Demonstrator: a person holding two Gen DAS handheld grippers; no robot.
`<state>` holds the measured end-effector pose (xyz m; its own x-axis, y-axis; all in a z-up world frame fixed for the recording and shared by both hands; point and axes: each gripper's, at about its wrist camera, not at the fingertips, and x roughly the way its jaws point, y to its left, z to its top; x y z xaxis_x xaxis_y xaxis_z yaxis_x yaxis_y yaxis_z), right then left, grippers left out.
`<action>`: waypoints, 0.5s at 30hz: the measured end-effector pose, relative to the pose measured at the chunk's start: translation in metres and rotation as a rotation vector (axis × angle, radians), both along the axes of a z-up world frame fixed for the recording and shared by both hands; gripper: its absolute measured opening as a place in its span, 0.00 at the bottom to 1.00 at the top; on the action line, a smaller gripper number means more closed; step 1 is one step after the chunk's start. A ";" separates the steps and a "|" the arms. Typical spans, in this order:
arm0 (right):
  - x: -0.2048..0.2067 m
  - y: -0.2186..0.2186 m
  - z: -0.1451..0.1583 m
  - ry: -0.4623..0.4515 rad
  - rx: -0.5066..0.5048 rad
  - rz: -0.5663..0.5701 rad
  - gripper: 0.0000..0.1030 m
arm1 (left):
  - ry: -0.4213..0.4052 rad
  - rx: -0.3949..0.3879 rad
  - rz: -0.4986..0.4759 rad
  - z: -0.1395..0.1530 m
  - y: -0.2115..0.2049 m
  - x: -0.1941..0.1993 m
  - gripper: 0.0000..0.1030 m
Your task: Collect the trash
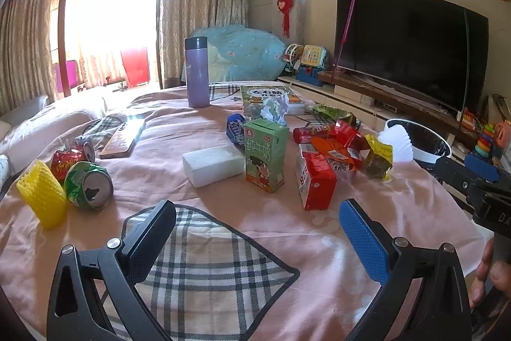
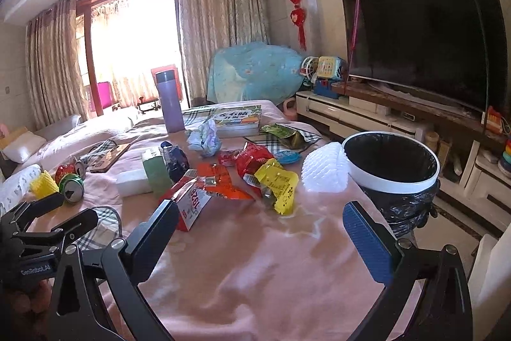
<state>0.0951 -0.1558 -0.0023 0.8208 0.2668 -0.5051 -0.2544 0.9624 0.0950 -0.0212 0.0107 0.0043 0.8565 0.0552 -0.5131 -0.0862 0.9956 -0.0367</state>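
Left gripper (image 1: 257,232): nearest the left wrist camera, fingers spread wide apart with nothing between them, held over a plaid cloth patch (image 1: 207,270) at the near edge of the table (image 1: 271,229). Right gripper (image 2: 260,234): fingers likewise spread apart and empty, held over bare pink tablecloth at the near edge.

Trash on the table, by position:
- Near left edge: a yellow foam net sleeve (image 1: 41,194) upright, touching a crushed green can (image 1: 87,186) lying on its side; a crushed red can (image 1: 68,160) just behind them.
- Centre: a white foam block (image 1: 212,165) lying flat, just beside an upright green milk carton (image 1: 265,157). A blue wrapper (image 1: 234,128) and a crumpled tissue (image 1: 274,109) lie behind the carton.
- Right of centre: a red carton (image 1: 314,181), tilted, in front of a heap of red and orange snack wrappers (image 1: 335,146) and a yellow wrapper (image 1: 378,158).
- Right edge: a white foam net (image 2: 325,166) touching the rim of the trash bin (image 2: 391,181).

The trash bin has a white rim and a black liner, and stands off the table, against its right edge.

Other items: a purple flask (image 1: 198,72) upright near the far edge, a green book (image 1: 268,96) flat beside it, a phone (image 1: 123,138) towards the left edge.
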 end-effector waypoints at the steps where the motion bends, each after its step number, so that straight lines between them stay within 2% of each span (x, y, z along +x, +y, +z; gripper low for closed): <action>1: 0.000 0.000 0.000 0.001 0.003 0.002 1.00 | 0.000 0.002 0.000 0.000 0.000 0.000 0.99; 15: 0.004 -0.008 -0.003 0.029 0.022 -0.012 0.99 | -0.001 0.010 -0.024 -0.003 -0.010 -0.003 0.99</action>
